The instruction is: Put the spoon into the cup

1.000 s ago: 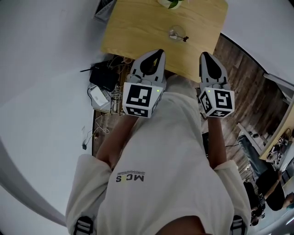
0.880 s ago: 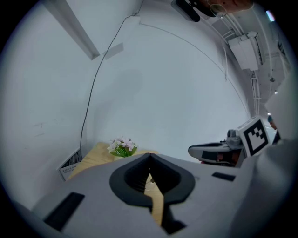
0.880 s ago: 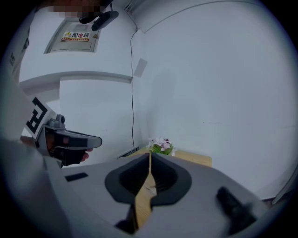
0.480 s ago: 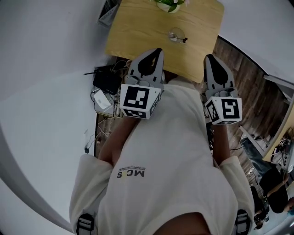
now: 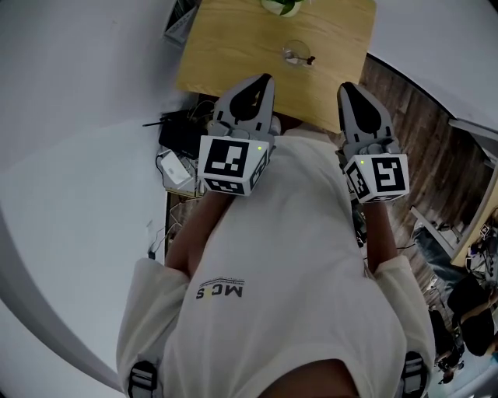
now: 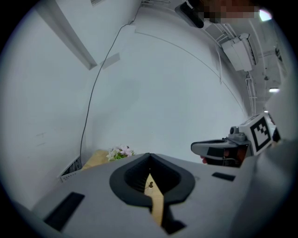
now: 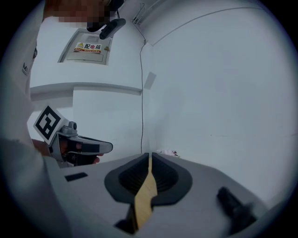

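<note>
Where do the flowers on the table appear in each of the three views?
Head view: flowers at the top edge, near centre, cut off by the frame.
Left gripper view: left of centre, below the middle.
Right gripper view: probably the small pale cluster just right of centre.
Shared landmark: the wooden table, only a narrow strip in the right gripper view.

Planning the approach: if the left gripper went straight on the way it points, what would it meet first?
Likely the wooden table, near the cup, seen between its jaws; depth unclear.
</note>
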Demonstrator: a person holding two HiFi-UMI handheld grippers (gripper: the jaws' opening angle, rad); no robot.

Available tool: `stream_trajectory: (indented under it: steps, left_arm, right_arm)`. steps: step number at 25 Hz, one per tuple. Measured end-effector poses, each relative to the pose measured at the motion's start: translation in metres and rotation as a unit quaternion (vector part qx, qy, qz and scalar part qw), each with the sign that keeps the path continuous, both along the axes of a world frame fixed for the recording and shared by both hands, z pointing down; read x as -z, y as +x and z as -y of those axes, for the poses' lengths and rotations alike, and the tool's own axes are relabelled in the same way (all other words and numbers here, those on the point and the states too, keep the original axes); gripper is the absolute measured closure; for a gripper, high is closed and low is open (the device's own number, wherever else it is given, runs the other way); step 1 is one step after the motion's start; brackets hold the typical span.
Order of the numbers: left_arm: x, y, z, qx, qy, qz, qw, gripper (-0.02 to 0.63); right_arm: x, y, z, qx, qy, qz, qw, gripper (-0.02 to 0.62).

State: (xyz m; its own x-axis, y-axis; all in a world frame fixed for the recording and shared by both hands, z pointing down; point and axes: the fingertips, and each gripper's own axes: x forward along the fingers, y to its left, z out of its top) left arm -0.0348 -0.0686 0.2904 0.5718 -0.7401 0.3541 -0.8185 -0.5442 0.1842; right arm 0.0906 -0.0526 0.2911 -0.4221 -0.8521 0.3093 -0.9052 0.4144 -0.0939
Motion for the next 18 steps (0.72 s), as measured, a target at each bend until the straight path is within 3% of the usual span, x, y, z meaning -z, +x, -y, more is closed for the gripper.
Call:
stream_trajectory:
  steps: [6, 18]
  left_arm:
    - [0.002, 0.004, -0.005, -0.009, 0.002, -0.005, 0.9999, 0.595]
    - [-0.004, 0.008, -0.007, -0.021, 0.001, -0.007, 0.9998, 0.595]
  right_arm:
    - [-0.002, -0.007, -0.007, 0.032, 0.003, -0.034, 0.999, 0.557]
    - [-0.009, -0.007, -0.013, 0.036, -0.014, -0.018, 0.999, 0.557]
